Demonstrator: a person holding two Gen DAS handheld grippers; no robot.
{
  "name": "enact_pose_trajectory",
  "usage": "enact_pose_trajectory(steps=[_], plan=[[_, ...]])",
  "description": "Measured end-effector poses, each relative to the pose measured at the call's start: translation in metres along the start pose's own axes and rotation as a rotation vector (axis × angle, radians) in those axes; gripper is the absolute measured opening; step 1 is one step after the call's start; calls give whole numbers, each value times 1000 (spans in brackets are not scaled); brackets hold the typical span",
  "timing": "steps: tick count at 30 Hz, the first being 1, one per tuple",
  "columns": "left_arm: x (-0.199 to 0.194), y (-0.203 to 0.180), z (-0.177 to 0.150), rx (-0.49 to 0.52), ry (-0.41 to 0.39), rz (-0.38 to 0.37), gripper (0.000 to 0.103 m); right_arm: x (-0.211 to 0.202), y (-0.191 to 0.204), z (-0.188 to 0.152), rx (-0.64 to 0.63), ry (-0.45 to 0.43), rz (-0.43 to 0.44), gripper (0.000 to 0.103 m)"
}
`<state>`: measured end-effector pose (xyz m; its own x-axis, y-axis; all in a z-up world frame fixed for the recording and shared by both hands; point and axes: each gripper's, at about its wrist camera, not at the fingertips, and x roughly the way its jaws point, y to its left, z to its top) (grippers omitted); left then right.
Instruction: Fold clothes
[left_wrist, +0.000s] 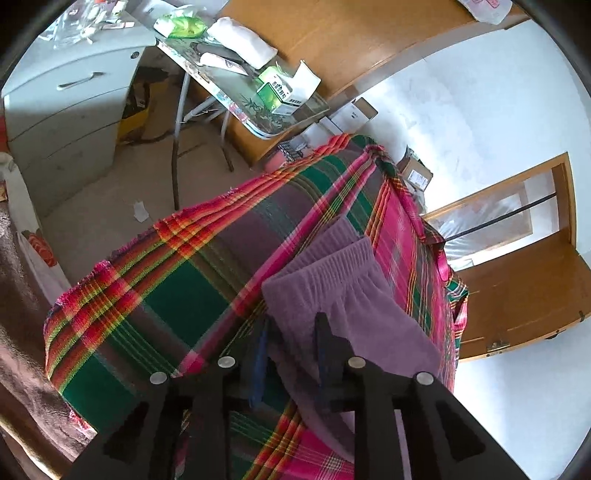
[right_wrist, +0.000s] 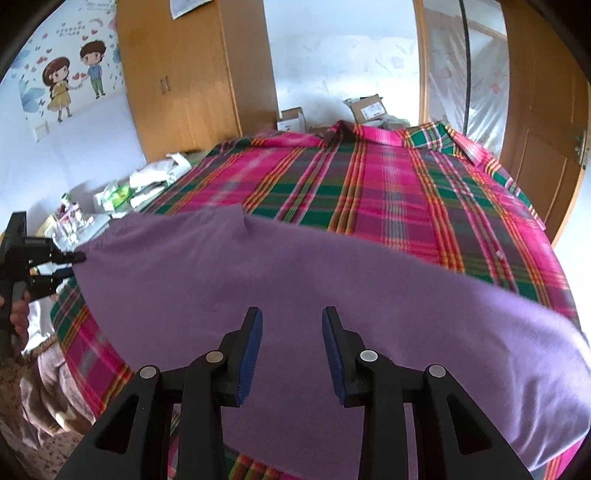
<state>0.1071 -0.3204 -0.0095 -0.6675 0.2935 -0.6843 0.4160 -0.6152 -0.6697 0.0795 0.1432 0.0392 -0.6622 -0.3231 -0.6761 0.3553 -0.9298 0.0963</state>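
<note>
Folding a purple knit garment on a bed spread with a pink-and-green plaid sheet. The garment (a ribbed elastic band in the left wrist view suggests trousers or a skirt, though the cut cannot be told for certain) lies across the near part of the sheet, its long edge running crosswise.

Left gripper, seen from the right wrist camera at the garment's far left end, pinches that end; in its own view the fingers straddle a fold of the purple cloth, which appears clamped between them. Right gripper stands over the garment's middle with its jaws parted and nothing between the blue pads.

Handling, as a judgement: the fabric looks soft, light and limp, fleecy enough not to slip, so it should drape and sag wherever unsupported. Hold is best taken at corners or along the banded edge, where the doubled cloth offers a firmer bite; a pinch mid-panel would likely gather a single layer and wrinkle the fold. A folding table stands beyond the sheet.
</note>
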Motion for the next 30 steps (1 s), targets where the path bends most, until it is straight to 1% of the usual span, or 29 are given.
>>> enact_pose_trajectory(steps=[2, 6, 8, 12, 14, 17, 19, 21, 22, 24, 28, 29, 30], plan=[[-3, -3, 2, 4, -20, 27, 24, 1, -5, 7, 3, -7, -13, 35], [-11, 0, 9, -15, -59, 40, 24, 7, -15, 21, 28, -7, 1, 35], [-11, -6, 13, -3, -66, 39, 24, 14, -17, 29, 33, -2, 3, 35], [-8, -22, 20, 28, -75, 36, 24, 27, -22, 45, 51, 17, 57, 35], [4, -37, 25, 63, -47, 23, 24, 35, -25, 53, 64, 28, 82, 35], [24, -63, 32, 120, 3, 2, 24, 48, -27, 64, 82, 56, 88, 35], [37, -77, 38, 146, 36, 25, 24, 56, -29, 70, 93, 69, 108, 35], [45, -88, 43, 171, 38, 36, 25, 61, -31, 75, 108, 75, 121, 35], [50, -93, 48, 199, 41, 59, 27, 63, -31, 76, 111, 76, 125, 35], [65, -102, 57, 251, 59, 120, 27, 68, -32, 79, 112, 84, 123, 35], [88, -108, 72, 283, 108, 178, 28, 72, -34, 82, 115, 92, 129, 35], [93, -108, 75, 296, 126, 203, 28, 73, -35, 83, 115, 93, 128, 35], [97, -107, 77, 297, 148, 210, 28, 73, -36, 83, 114, 96, 126, 35]])
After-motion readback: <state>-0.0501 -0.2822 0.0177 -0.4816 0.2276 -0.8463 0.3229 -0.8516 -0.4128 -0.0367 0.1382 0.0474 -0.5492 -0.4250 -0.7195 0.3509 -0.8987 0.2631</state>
